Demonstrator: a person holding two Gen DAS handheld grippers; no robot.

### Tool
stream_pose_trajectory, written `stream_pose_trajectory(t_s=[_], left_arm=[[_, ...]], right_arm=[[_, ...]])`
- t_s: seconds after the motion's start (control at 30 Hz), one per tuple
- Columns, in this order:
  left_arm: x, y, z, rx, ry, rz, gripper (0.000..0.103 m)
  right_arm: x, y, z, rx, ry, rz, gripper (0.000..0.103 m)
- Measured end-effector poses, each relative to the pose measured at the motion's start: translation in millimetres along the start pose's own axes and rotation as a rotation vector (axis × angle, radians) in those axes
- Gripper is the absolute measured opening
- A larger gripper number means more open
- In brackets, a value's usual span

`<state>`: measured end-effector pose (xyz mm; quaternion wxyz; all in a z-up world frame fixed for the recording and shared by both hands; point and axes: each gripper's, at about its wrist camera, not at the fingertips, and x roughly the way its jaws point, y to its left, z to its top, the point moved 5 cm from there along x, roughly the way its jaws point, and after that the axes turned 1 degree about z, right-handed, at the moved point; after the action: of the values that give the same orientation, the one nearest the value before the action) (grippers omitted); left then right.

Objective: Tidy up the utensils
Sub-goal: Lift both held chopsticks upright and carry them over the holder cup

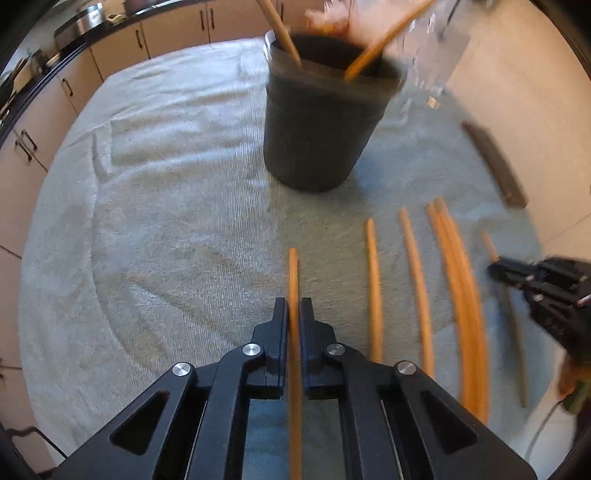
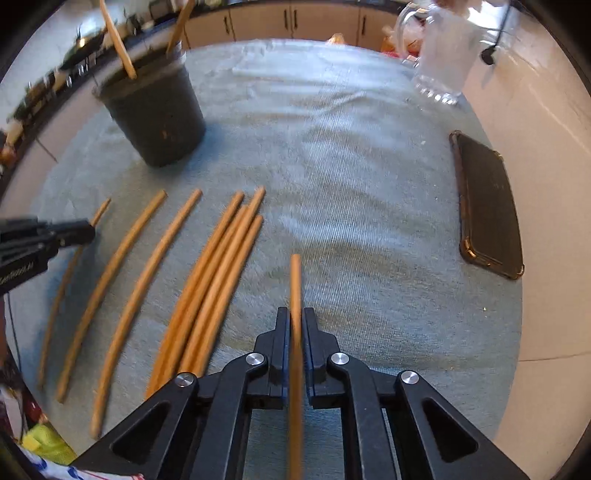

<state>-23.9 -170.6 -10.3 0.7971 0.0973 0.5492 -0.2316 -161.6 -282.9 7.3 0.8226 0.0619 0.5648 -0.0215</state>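
My left gripper (image 1: 294,308) is shut on a wooden chopstick (image 1: 293,273) that sticks out ahead of its fingers. My right gripper (image 2: 295,317) is shut on another wooden chopstick (image 2: 295,280). Several loose chopsticks (image 1: 417,266) lie in a row on the pale towel (image 1: 166,206), between the two grippers; they also show in the right wrist view (image 2: 218,266). A dark cup (image 1: 321,122) stands ahead of the left gripper with two chopsticks in it; it shows at the far left of the right wrist view (image 2: 155,110). The right gripper (image 1: 517,275) shows at the left view's right edge.
A dark phone (image 2: 487,206) lies on the towel's right side, and shows edge-on in the left wrist view (image 1: 495,162). A clear glass jug (image 2: 447,48) stands at the far right corner. Kitchen cabinets (image 2: 295,22) line the back. The left gripper (image 2: 48,236) reaches in from the left.
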Motion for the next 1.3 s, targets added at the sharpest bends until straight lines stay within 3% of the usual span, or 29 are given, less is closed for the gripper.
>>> stream_pose_trajectory(t_s=[0.1, 0.33, 0.6, 0.97, 1.3], left_arm=[[-35, 5, -1, -0.015, -0.096, -0.025, 0.005], [-110, 1, -16, 0.002, -0.302, -0.063, 0.005], [-160, -9, -49, 0.047, -0.472, -0.027, 0.006], [-207, -8, -83, 0.052, -0.619, -0.007, 0.005], [-223, 1, -73, 0.001, -0.658, -0.054, 0.005]], right_arm=[[-28, 1, -4, 0.032, -0.107, 0.042, 0.007], [-99, 18, -15, 0.033, -0.345, 0.037, 0.007], [-167, 33, -36, 0.029, -0.543, 0.029, 0.007], [-196, 51, -50, -0.016, -0.625, 0.016, 0.007], [-204, 52, -39, -0.018, -0.660, 0.028, 0.007]])
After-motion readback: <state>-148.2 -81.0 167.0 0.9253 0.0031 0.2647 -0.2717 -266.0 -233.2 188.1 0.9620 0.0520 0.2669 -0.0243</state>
